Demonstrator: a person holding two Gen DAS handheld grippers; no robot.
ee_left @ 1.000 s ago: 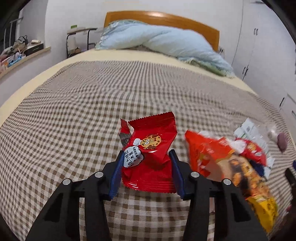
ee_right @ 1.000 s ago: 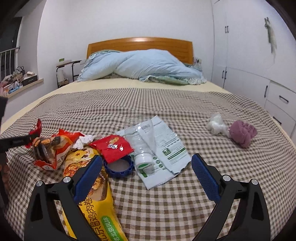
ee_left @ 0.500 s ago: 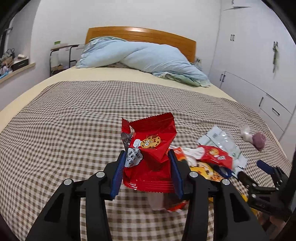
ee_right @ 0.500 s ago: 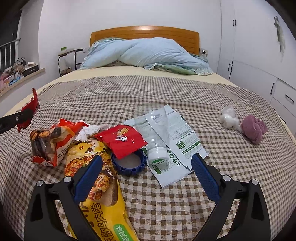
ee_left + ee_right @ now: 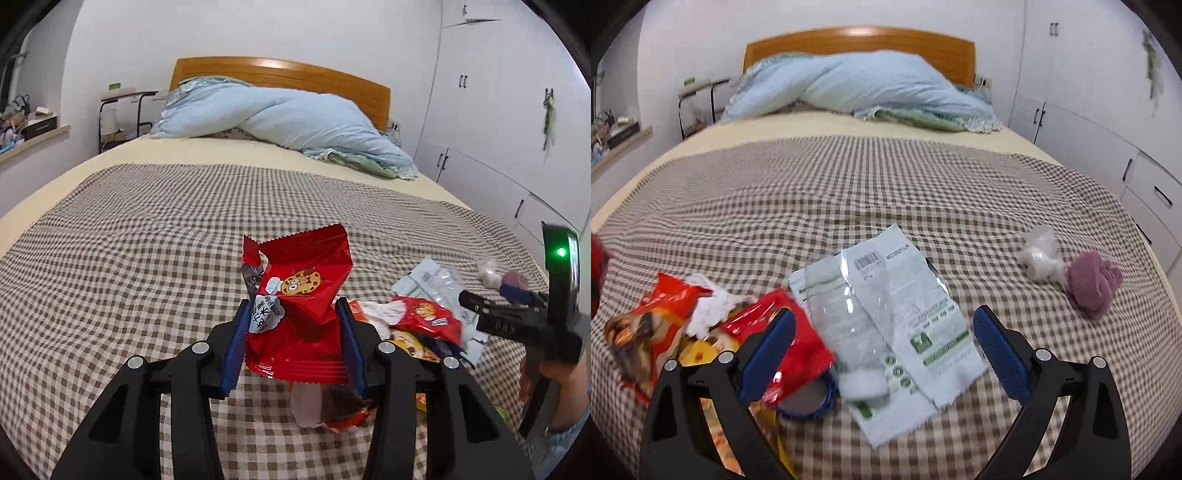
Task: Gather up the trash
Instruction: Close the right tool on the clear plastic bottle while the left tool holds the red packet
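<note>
The left gripper [image 5: 293, 343] is clamping a red cookie wrapper [image 5: 301, 306] between its 2 blue pads, the pads pressing on the wrapper's lower half while its torn top edge is standing up above them. The wrapper is hanging clear of the checked blanket [image 5: 129, 258]. Below it, partly hidden by the fingers, an orange snack bag [image 5: 332, 410] with a pale crumpled end is lying on the blanket.

The right gripper [image 5: 882, 354] is standing wide, with nothing pressed between its 2 blue pads. It is hovering over the pile of trash: its left finger [image 5: 768, 354] is showing in front of a second red wrapper [image 5: 798, 354], and a white-and-green foil pouch [image 5: 886, 317] is lying flat in the gap between the fingers. A clear plastic bottle [image 5: 860, 369] is lying on the pouch, blurred. Under the second red wrapper a blue ring-shaped lid [image 5: 809, 402] is resting on the blanket. Further left an orange chip bag [image 5: 646, 332] and a white crumpled tissue [image 5: 709, 306] are lying together, touching a yellow bag [image 5: 701, 350] that is mostly covered.

Well to the right, a white crumpled wad [image 5: 1039, 254] is touching a purple cloth ball [image 5: 1093, 282]. At the head of the bed a light blue duvet [image 5: 864, 88] is piled against the wooden headboard [image 5: 849, 40].

In the left wrist view a hand [image 5: 561, 391] is gripping the right gripper's handle.
</note>
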